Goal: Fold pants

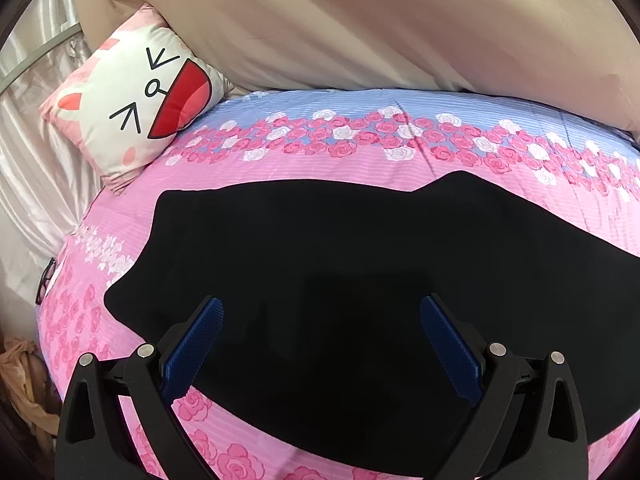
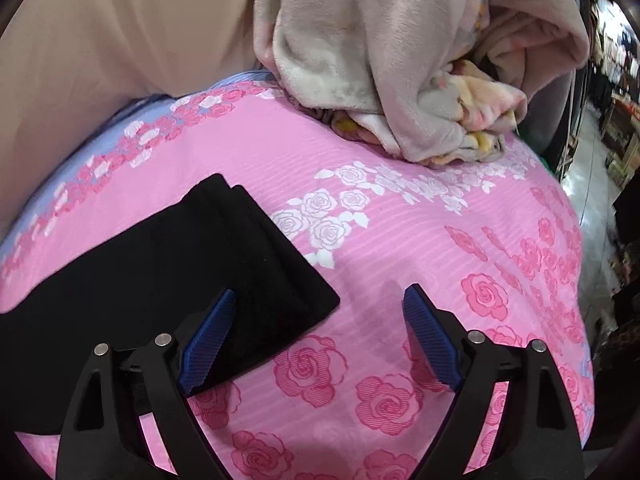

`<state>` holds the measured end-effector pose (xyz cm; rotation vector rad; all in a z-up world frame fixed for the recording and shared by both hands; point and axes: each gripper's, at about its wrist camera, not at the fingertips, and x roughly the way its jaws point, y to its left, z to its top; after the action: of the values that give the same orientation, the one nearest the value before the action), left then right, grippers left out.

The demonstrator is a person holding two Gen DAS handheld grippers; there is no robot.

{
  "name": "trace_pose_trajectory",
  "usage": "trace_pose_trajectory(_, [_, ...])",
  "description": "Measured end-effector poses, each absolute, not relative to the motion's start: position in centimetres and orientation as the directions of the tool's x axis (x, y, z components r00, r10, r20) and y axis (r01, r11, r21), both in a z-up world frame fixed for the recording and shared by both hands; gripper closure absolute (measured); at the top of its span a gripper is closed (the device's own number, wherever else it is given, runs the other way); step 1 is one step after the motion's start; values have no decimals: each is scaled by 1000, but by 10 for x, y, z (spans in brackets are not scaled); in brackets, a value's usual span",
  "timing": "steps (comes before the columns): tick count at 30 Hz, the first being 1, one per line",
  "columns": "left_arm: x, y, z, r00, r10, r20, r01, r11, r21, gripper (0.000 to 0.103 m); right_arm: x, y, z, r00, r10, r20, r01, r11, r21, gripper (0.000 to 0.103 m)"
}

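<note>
Black pants (image 1: 340, 256) lie flat on a pink rose-print bedspread (image 1: 256, 164), spread left to right. My left gripper (image 1: 322, 310) is open and empty, hovering over the near middle of the pants. In the right wrist view the pants' right end (image 2: 224, 264) shows layered edges and a squared corner. My right gripper (image 2: 320, 302) is open and empty; its left finger (image 2: 208, 340) is over the pants' corner and its right finger (image 2: 430, 336) is over bare bedspread (image 2: 400, 240).
A white and pink cat-face cushion (image 1: 148, 108) sits at the back left. A beige wall or headboard (image 1: 360, 24) runs behind the bed. A crumpled beige blanket (image 2: 400, 60) lies at the bed's far right. Glasses (image 1: 46, 280) rest at the left bed edge.
</note>
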<state>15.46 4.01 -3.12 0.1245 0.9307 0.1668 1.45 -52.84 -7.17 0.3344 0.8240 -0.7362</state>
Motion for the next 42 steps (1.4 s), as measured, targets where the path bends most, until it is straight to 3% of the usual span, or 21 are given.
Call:
trace_pose_trajectory(16, [159,21,-27,594,209,-777,-73,976,206,5,25,-524,-75,449,-458,-767,696,718,-22,19])
trace_pose_trajectory(18, [159,20,-27,594,205,-778,-72,977,203,5,27,-525,-76,492,-404,-771,666,746,35,45])
trace_pose_trajectory(20, [159,20,-27,593,203,-779,-72,977,200,5,29,-524,-76,505,-388,-771,656,753,51,53])
trace_pose_trajectory(21, [159,20,-27,593,202,-780,-71,977,199,5,30,-523,-76,519,-369,-771,646,760,71,65])
trace_pose_trajectory(23, [157,23,-26,594,195,-780,-74,979,188,5,33,-522,-75,543,-321,-776,631,766,124,81])
trace_pose_trajectory(35, [136,101,-22,601,187,-777,-177,979,98,5,57,-454,-14,636,-291,-714,524,843,123,83])
trace_pose_trajectory(42, [126,156,-22,604,197,-773,-253,966,48,5,120,-316,19,705,-105,-702,215,974,70,83])
